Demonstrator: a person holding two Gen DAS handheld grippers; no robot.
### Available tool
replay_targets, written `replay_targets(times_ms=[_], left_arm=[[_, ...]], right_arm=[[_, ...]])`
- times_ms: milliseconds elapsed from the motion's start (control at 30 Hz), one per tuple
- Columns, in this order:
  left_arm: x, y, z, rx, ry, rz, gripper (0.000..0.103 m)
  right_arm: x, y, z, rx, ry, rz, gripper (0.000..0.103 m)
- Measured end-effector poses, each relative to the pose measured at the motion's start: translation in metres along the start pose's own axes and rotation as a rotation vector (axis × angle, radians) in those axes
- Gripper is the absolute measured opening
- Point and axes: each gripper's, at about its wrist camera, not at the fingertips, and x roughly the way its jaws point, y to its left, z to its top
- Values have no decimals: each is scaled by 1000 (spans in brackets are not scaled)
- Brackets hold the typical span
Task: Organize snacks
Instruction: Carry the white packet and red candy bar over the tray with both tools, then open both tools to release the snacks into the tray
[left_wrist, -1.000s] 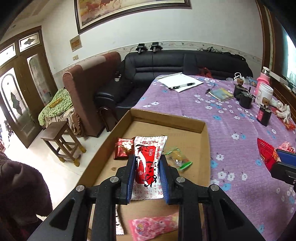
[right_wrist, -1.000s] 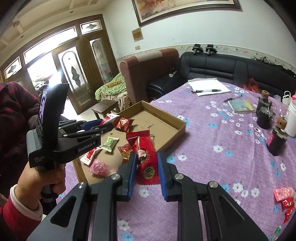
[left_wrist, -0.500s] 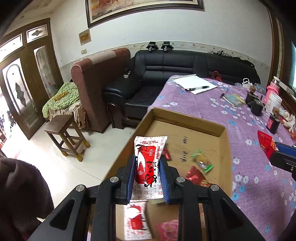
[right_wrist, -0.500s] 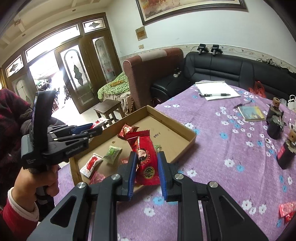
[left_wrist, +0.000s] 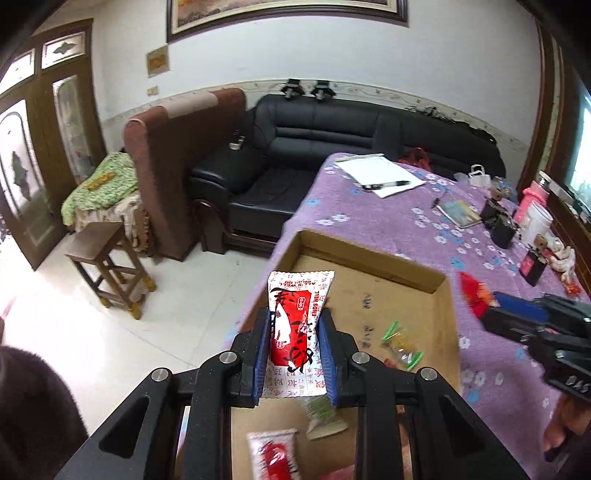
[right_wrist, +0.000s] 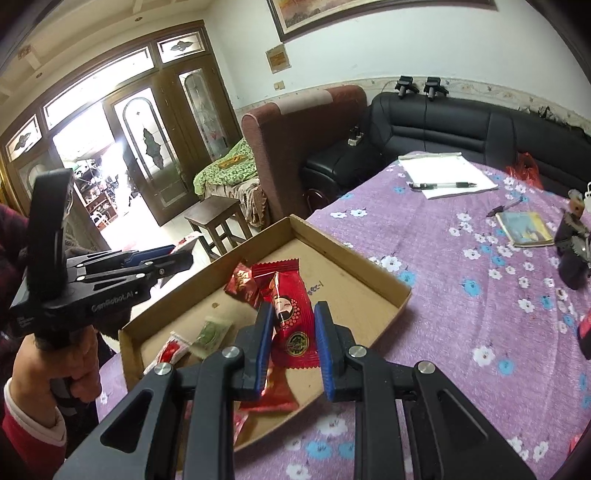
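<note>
Between my left gripper's (left_wrist: 294, 336) matt black plastic arms I see a glossy white-and-red wrapper (left_wrist: 297, 321). Below it lies a matt brown cardboard tray (left_wrist: 384, 295); right of it, fuzzy purple floral cloth (left_wrist: 491, 373). Ahead, a shiny black leather sofa (left_wrist: 321, 136).

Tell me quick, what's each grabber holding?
Left gripper: closed on the white-and-red snack packet.
Right gripper: closed on the red snack packet, above the cardboard tray.
</note>
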Motion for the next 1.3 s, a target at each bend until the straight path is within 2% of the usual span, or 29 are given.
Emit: replay_targets(times_ms=[233,567,900,1300], left_arm=[[40,-28,19,33,70,-59,26],[94,-49,24,47,170,-62,26],[119,-47,22,28,223,-55,27],[136,-49,23,34,257,-32,28]], right_arm=[[34,-16,7,36,29,-29,22],[66,-34,5,59,67,-76,22],[90,-39,1,37,105,-117,22],[98,-37,0,10,124,-142,22]])
